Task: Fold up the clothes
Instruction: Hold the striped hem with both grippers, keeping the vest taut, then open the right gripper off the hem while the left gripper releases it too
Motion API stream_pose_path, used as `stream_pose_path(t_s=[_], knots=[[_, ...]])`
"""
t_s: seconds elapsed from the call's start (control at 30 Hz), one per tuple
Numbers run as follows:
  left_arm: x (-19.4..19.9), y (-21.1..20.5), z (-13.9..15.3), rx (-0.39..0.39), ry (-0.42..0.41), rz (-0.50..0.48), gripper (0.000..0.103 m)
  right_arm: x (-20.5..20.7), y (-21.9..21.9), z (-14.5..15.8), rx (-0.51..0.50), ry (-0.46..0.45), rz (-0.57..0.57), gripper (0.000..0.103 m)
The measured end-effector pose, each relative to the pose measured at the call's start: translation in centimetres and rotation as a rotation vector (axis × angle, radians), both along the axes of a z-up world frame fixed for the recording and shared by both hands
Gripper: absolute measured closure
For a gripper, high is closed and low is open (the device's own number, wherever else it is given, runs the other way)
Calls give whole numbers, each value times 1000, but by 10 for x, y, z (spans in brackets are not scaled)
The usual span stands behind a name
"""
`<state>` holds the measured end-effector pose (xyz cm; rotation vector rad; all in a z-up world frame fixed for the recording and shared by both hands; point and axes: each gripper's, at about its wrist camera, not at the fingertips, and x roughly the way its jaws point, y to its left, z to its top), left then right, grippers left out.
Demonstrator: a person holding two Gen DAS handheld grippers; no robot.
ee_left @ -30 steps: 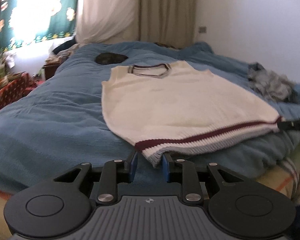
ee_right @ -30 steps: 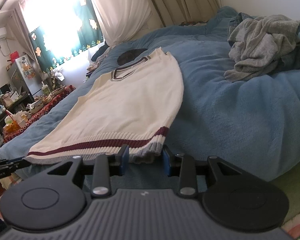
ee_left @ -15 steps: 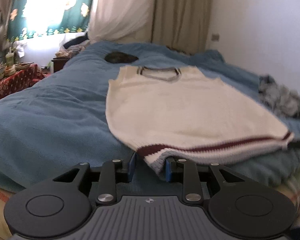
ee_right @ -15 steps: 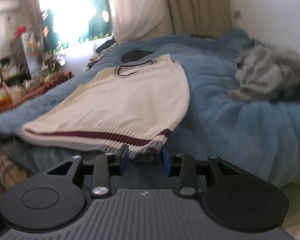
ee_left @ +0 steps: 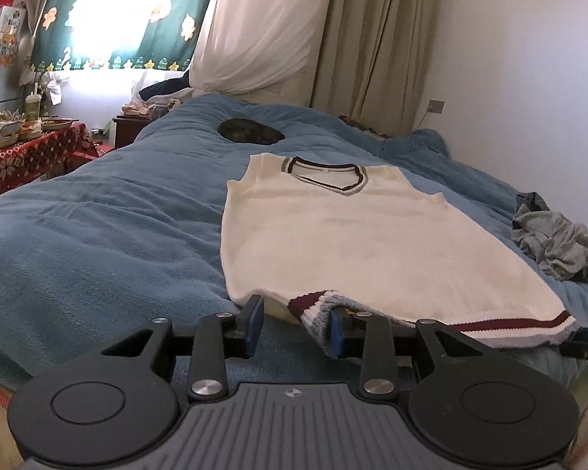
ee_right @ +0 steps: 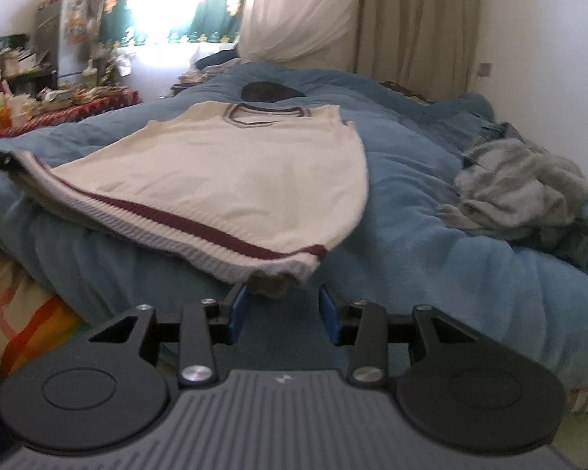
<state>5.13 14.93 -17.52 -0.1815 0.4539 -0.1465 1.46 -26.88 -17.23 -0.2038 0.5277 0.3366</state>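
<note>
**A:** Where are the tongs, and what are they doing?

**B:** In the left wrist view, the left tongs (ee_left: 294,323) sit at the bottom centre of the frame, jaws spread wide. The vest's ribbed hem corner droops into the gap and lies against the right blue pad (ee_left: 336,333); the left pad is clear of it. The jaws are not closed on the cloth. In the right wrist view, the right tongs (ee_right: 284,311) are also at the bottom centre and equally wide open, with the other hem corner hanging just above and between the pads. I cannot tell if it touches them.

**A:** And the garment itself?

**B:** A cream sleeveless knitted vest (ee_left: 356,235) lies flat, front up, across the middle of each frame on a blue blanket (ee_left: 98,235) covering a bed. Its V-neck, trimmed in dark maroon and grey, points away toward the top of the frame; the hem, with a maroon stripe and grey edge, is nearest the cameras.

**A:** What surrounds it?

**B:** A crumpled grey garment (ee_left: 552,243) lies at the right edge, well apart from the vest. A dark round patch (ee_left: 251,133) sits beyond the neckline. Cream curtains (ee_left: 333,27) hang at the top centre, a bright window with a green patterned curtain (ee_left: 109,15) at the upper left, and a cluttered bench with a red patterned cloth (ee_left: 27,152) at the left edge.
</note>
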Motion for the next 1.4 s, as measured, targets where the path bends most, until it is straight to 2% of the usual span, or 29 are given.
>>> stream_pose_path(t_s=[0.2, 0.33, 0.43, 0.53, 0.67, 1.1, 1.4], knots=[[0, 1, -2, -6, 11, -4, 69, 0, -15, 4, 91, 8, -41, 59], [-1, 0, -8, -29, 35, -2, 69, 5, -19, 7, 200, 33, -80, 59], [-3, -1, -11, -23, 43, -6, 69, 9, -22, 9, 242, 32, -129, 59], [-5, -1, -12, -8, 43, -10, 69, 12, -26, 8, 235, 23, -182, 60], [-5, 1, -16, -36, 55, -5, 69, 15, -28, 5, 252, 55, -171, 60], [-6, 4, -16, -26, 53, 2, 66, 18, -48, 13, 380, 78, -219, 59], [-5, 2, -16, -20, 58, -4, 66, 31, -18, 3, 309, 144, -164, 59]])
